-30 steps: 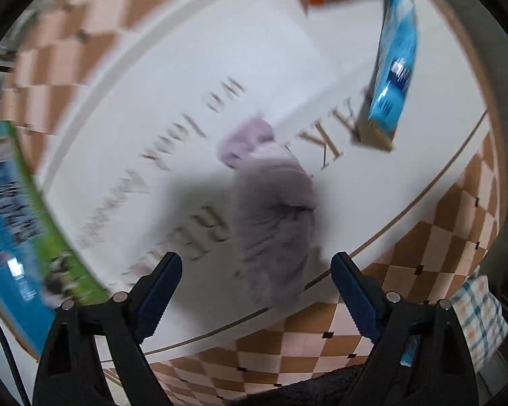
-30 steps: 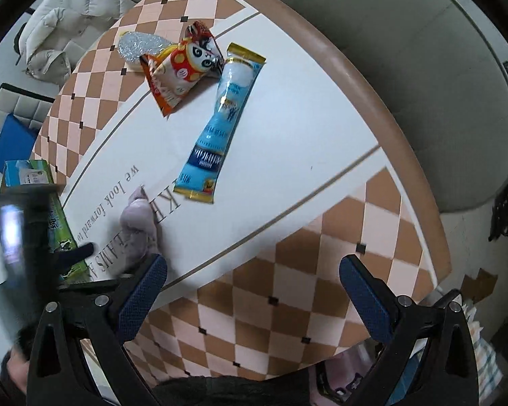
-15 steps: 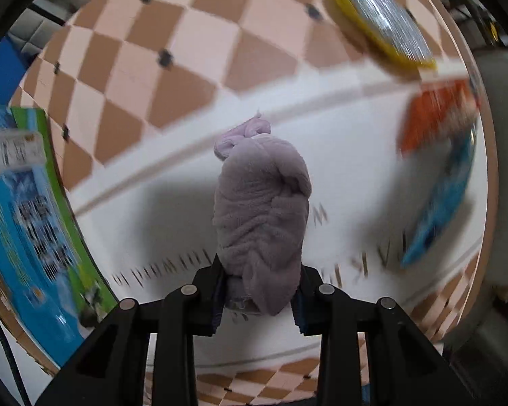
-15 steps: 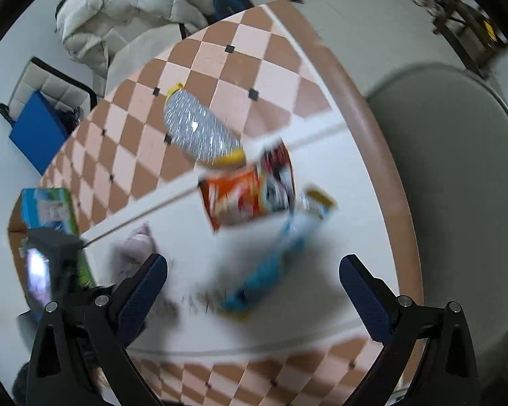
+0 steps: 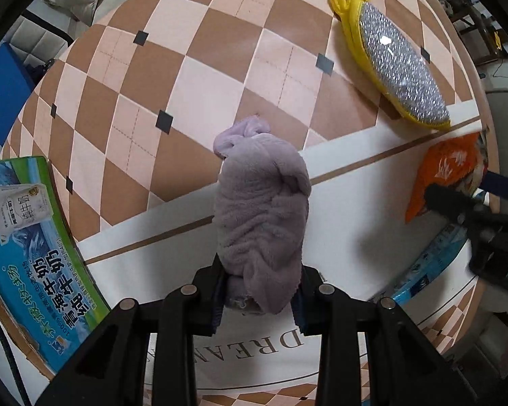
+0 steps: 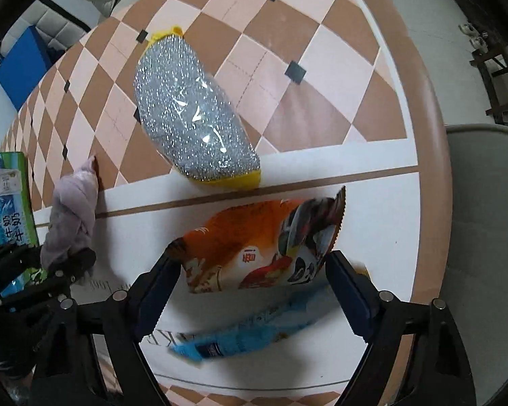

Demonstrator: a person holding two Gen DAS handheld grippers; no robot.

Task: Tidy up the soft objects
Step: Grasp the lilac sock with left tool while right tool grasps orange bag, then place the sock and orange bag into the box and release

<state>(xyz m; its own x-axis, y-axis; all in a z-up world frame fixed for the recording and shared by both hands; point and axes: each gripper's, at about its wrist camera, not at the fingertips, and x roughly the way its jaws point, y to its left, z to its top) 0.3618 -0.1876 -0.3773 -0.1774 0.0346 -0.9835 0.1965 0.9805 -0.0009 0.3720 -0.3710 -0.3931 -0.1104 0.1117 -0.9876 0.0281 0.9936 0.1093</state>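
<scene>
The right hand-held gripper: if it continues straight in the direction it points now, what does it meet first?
Probably the orange snack bag, which already lies between the open fingers of the right hand-held gripper. Beyond it lies the silver pouch. Height above the bag is unclear.

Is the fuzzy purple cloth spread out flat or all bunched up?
Bunched up. The purple cloth is a wrinkled, rolled bundle with a knotted tip, pinched at one end by the left gripper.

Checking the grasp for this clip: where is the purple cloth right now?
In the left wrist view the purple cloth is clamped in the left gripper, between the milk carton at left and the orange snack bag at right.
</scene>
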